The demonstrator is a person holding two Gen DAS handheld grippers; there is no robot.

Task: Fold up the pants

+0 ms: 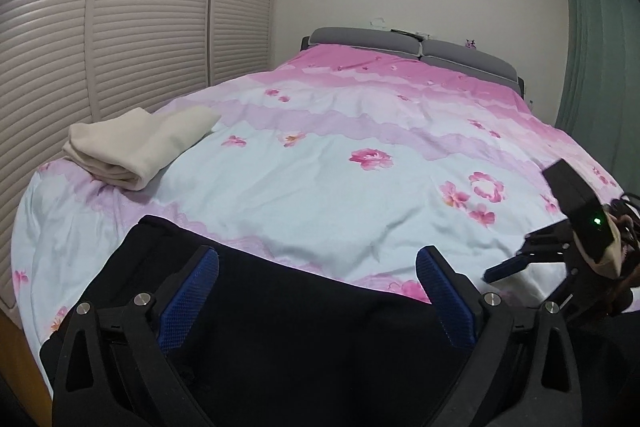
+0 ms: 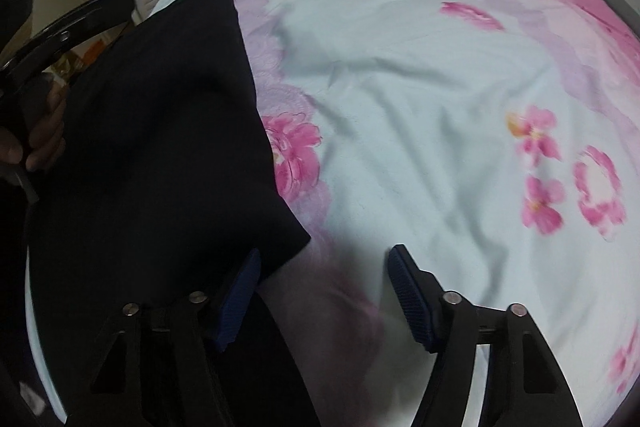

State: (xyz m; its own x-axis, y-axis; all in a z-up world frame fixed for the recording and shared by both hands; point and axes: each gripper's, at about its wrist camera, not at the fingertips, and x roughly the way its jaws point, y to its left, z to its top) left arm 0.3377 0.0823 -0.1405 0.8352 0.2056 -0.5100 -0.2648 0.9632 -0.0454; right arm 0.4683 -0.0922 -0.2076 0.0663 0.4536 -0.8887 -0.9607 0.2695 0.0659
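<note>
Dark, near-black pants (image 1: 280, 327) lie folded at the near edge of the bed. My left gripper (image 1: 318, 261) hovers over them with its blue pads far apart and nothing between them. In the right wrist view the pants (image 2: 160, 147) fill the left side, and one corner reaches the left pad of my right gripper (image 2: 324, 263). That gripper is open over the bedcover with no cloth pinched. A person's hand (image 2: 44, 135) holds the left gripper (image 2: 100, 3) at the far left of this view.
The bed wears a floral pink and pale blue cover (image 1: 340, 167). A folded cream garment (image 1: 136, 143) lies near its left edge. Louvred wardrobe doors (image 1: 140, 27) stand at the left, a grey headboard (image 1: 400, 47) at the far end and a green curtain (image 1: 592, 47) at the right.
</note>
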